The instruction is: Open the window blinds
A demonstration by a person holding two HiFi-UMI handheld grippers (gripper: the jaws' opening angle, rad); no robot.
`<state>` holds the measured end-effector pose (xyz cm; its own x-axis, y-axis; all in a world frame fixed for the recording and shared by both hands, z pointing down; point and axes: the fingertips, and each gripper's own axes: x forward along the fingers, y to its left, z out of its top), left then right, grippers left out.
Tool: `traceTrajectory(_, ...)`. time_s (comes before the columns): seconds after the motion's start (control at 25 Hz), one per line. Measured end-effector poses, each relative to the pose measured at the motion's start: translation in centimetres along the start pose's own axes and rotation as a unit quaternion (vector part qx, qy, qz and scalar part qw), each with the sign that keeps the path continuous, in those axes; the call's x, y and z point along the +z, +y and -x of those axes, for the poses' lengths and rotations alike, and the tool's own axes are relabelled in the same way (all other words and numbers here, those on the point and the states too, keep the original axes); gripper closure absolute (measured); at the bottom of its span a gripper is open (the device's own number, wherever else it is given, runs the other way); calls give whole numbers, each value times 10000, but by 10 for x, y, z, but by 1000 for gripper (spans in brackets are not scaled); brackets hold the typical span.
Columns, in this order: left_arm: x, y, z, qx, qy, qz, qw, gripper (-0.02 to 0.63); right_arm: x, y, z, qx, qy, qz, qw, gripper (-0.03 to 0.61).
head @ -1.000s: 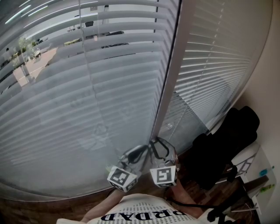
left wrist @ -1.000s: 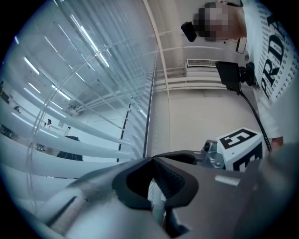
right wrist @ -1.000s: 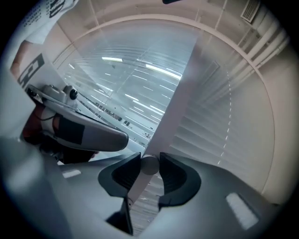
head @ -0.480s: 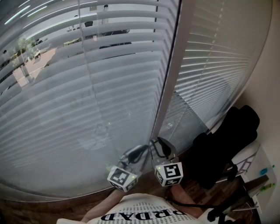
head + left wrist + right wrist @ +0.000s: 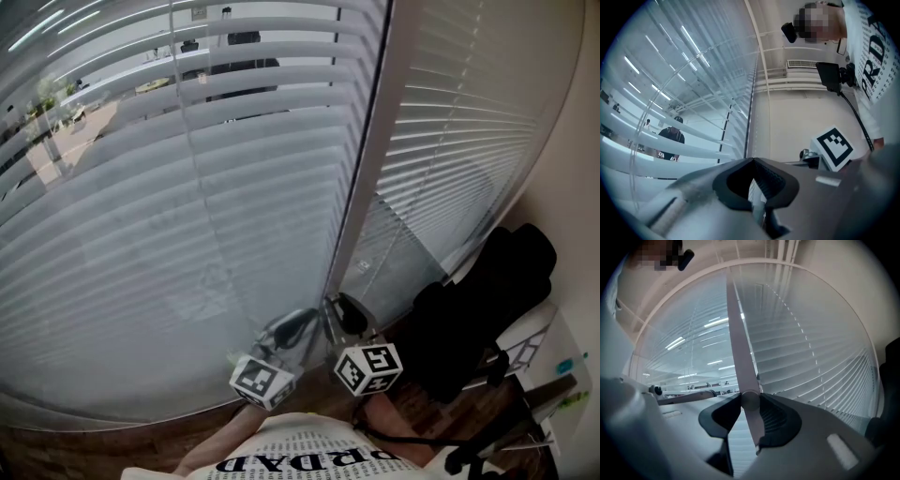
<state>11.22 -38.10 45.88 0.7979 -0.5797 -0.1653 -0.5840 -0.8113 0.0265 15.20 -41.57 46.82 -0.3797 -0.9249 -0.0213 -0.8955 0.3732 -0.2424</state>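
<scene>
grippers first, since they're nearest: both hang low in front of the person, right at the foot of the window. the right gripper (image 5: 750, 401) is the one that matters. its jaws are pinched on the tilt wand (image 5: 738, 348), which sits squeezed between them close to its bottom end. the left gripper (image 5: 752, 160) is just beside it and points across toward it. its jaws are drawn together at the tips, and i can't make out anything held in them.

the bit to watch is how the wand lies. its long axis runs straight up and away from the right jaws, hugging the pale window post (image 5: 370, 169). the gripper points about level, so it crosses the wand roughly square. so the right hand is already on it and the left is only standing by. my guess is the slats only tilt if the wand gets spun about its own length. that means working the wrist round that upright line, not dragging the wand sideways.

further back, the big blind (image 5: 187, 206) left of the post shows street between its top slats, while the lower ones look pretty flat. the narrower blind (image 5: 469, 141) past the post looks shut. can't tell which of the two the wand drives.
</scene>
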Motion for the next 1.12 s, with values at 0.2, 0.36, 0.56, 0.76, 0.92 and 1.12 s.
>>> traceTrajectory(0.2, 2, -1, 0, 13, 14, 115, 9999, 621, -2, -1, 0, 38, -64, -494, 9988, 445)
traceTrajectory(0.36, 4, 0, 0, 54, -8, 148, 9999, 621, -4, -1, 0, 110, -117, -912, 9957, 443)
traceTrajectory(0.56, 5, 0, 0, 58, -27, 150, 9999, 621, -3, -1, 0, 126, 22, -446, 9989, 443)
traceTrajectory(0.76, 3, 1, 2, 53, 0, 52, 10000, 621, 1, 11, 6, -58, 532, 3071, 9502, 442)
traceTrajectory(0.92, 3, 1, 2, 73, -4, 51, 10000, 621, -4, 19, 5, -72, 706, 4886, 8696, 442)
traceTrajectory(1.12, 6, 1, 2, 108, -28, 134, 9998, 621, -7, 19, -1, -175, 801, 5889, 8040, 442)
